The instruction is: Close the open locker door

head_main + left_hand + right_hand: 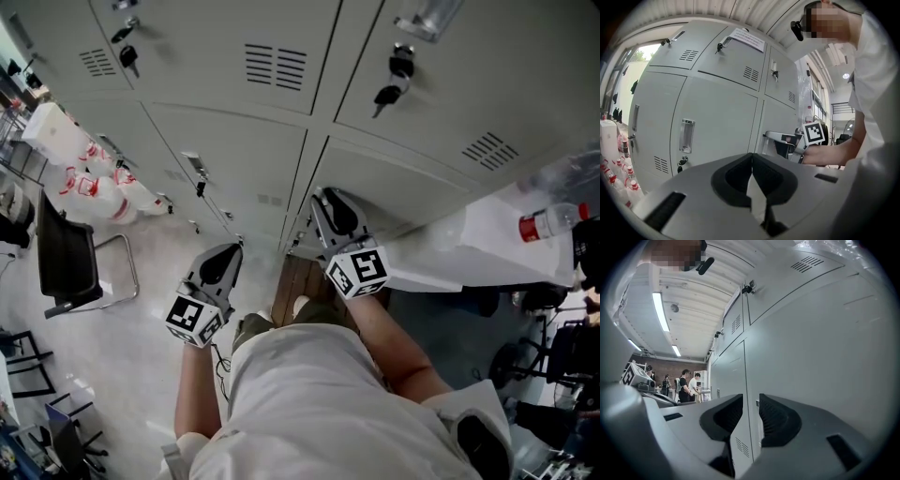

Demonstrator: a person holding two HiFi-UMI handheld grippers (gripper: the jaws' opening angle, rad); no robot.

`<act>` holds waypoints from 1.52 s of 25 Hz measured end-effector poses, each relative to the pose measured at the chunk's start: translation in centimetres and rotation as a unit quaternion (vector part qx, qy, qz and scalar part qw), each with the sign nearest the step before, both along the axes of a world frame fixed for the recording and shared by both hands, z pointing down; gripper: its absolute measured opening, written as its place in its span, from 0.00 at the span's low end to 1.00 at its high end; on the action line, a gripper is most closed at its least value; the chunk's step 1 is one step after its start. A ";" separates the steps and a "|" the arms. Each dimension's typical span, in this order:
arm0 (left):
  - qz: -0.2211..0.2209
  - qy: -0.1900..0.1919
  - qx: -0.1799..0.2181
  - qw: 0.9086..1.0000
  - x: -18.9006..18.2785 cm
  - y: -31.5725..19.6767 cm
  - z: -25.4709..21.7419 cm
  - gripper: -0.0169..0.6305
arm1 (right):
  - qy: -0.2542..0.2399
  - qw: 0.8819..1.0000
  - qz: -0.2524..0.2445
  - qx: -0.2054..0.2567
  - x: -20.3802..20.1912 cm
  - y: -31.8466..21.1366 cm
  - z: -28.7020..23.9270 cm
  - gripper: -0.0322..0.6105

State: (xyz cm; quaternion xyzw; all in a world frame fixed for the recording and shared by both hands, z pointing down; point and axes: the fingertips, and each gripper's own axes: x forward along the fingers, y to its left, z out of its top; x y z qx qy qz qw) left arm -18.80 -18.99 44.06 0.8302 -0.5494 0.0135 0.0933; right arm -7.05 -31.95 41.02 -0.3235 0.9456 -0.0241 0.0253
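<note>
In the head view, the grey locker door (412, 183) is the lower one to the right of the middle seam. Its left edge stands slightly off the frame, with a thin dark gap beside it. My right gripper (323, 199) reaches level to that edge. In the right gripper view, the door's (811, 371) edge runs upright between the two black pads (729, 413) and the right gripper (751, 405) is shut on it. My left gripper (228, 251) hangs lower left, off the lockers. It (751, 157) is shut with nothing in it, and the right gripper (785, 139) shows beyond it.
Closed lockers fill the wall, some with keys (401, 70) in their locks. A black chair (70, 262) and white printed bags (84, 178) stand at the left. At the right is a white table (487, 248) with a bottle (553, 222). People (686, 385) stand far down the room.
</note>
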 end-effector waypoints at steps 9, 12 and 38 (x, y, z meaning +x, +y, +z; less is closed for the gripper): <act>-0.005 0.003 -0.002 1.000 0.6 -1.5 0.2 0.03 | 0.002 1.000 -0.013 -0.003 0.0 -1.3 0.1 0.22; 0.000 0.003 -0.002 1.000 0.9 -1.8 0.2 0.03 | 0.001 1.000 -0.019 -0.007 0.0 -1.1 0.1 0.23; 0.184 0.001 0.003 0.983 11.7 -5.5 0.0 0.03 | 0.029 0.994 0.102 -0.031 13.4 5.2 1.4 0.18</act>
